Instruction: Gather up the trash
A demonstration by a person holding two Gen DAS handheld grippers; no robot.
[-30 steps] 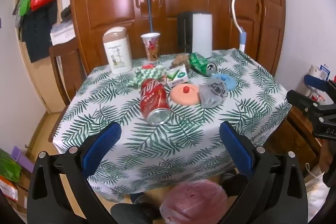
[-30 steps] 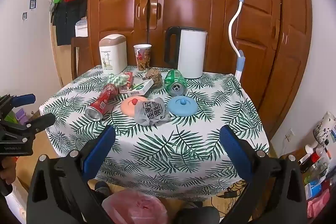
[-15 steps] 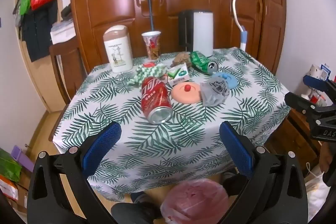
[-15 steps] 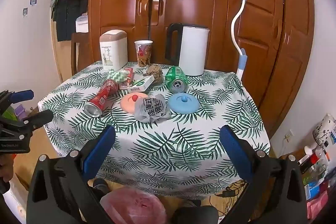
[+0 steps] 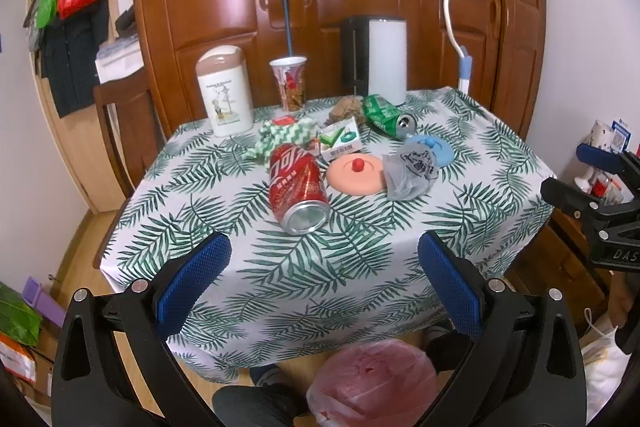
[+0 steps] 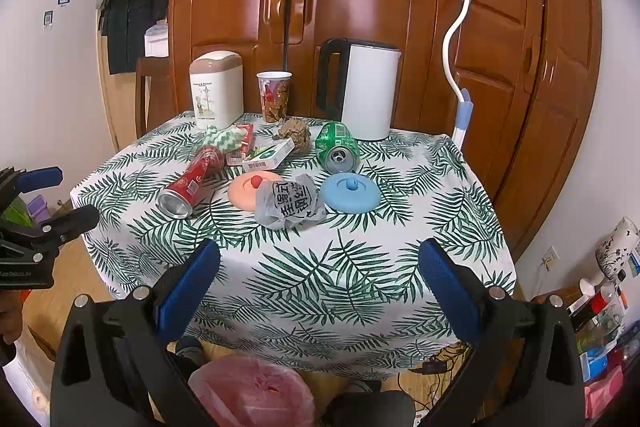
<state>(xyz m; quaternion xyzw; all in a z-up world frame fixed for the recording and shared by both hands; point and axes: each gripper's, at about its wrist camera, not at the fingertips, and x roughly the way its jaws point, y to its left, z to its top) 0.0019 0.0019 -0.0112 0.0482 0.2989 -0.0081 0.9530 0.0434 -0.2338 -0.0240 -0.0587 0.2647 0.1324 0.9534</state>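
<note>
Your left gripper [image 5: 324, 259] and right gripper [image 6: 320, 267] both gape wide, empty, short of the table's [image 6: 360, 267] near edge; a red can [image 5: 298, 187] lies mid-table.

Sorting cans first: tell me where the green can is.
The green can lies on its side at the back of the table, in front of the white kettle, between the brown crumpled wad and the blue lid.

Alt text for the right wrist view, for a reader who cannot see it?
The open right gripper faces a leaf-print table littered with a red can, green can and crumpled wrapper. A pink bag sits below.
</note>
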